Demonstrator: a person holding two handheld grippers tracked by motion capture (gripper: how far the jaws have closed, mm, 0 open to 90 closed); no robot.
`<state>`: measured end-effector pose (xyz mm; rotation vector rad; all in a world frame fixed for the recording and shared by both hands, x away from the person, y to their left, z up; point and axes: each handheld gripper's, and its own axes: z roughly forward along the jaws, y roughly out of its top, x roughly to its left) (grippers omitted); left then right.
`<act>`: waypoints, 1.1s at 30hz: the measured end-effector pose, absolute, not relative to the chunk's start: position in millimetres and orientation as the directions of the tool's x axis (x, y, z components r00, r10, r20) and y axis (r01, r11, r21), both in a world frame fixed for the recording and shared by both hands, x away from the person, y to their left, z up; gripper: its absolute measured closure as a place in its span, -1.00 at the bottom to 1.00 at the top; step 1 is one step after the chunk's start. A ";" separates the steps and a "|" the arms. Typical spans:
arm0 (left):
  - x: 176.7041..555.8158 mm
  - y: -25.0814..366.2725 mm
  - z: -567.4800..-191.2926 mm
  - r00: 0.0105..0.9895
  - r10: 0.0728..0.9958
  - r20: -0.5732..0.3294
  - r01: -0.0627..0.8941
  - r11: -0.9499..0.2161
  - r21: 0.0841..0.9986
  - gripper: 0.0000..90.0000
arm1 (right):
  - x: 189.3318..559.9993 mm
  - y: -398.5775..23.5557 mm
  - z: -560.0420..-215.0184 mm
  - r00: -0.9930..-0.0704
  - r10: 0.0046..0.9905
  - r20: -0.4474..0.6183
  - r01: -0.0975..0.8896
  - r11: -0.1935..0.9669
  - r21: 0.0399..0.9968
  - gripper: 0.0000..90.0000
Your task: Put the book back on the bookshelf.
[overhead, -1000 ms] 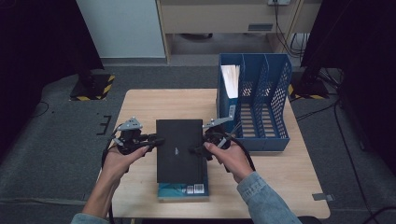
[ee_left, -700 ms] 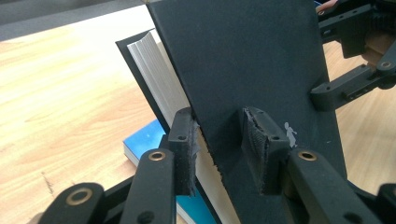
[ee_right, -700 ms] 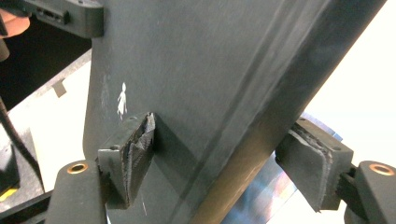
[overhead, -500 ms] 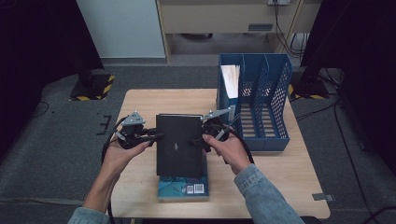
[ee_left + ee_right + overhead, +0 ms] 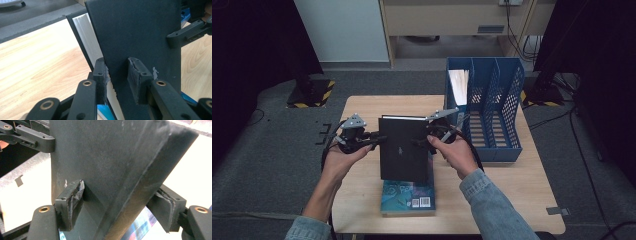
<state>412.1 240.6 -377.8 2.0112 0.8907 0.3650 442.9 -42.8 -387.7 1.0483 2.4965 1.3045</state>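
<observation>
A black hardcover book is held between both grippers, tilted up off a teal book that lies flat on the wooden table. My left gripper clamps the book's left edge. In the left gripper view its jaws have just been closing and pinch the black cover, with white page edges beside one pad. My right gripper grips the right edge. In the right gripper view its pads press on both faces of the book across its thickness.
A blue mesh file holder with several slots stands at the table's right back. White papers sit in its left slot. Dark floor surrounds the table, and a pale cabinet stands beyond it.
The black book has risen and tilted more upright, uncovering more of the teal book beneath. Both hands moved slightly away from the person, the right one upward.
</observation>
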 end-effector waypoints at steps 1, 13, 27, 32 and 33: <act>413.4 240.7 -377.1 0.699 0.710 -0.077 0.452 -0.356 0.818 0.53 | 444.5 -42.4 -386.3 -0.748 0.636 0.189 0.519 0.384 0.764 -0.33; 432.1 241.5 -371.8 0.685 0.725 -0.079 0.466 -0.351 0.812 0.55 | 463.1 -36.9 -374.8 -0.731 0.657 0.185 0.523 0.365 0.770 -0.32; 423.7 238.3 -368.2 0.677 0.735 -0.047 0.428 -0.340 0.837 0.55 | 455.3 -35.9 -364.0 -0.744 0.662 0.088 0.456 0.407 0.792 -0.28; 401.9 240.9 -374.4 0.670 0.740 -0.056 0.408 -0.304 0.861 0.54 | 437.5 -36.4 -363.5 -0.765 0.642 0.043 0.411 0.437 0.800 -0.28; 397.8 241.4 -375.3 0.670 0.740 -0.054 0.404 -0.303 0.863 0.54 | 433.9 -36.6 -363.3 -0.772 0.634 0.038 0.403 0.443 0.801 -0.30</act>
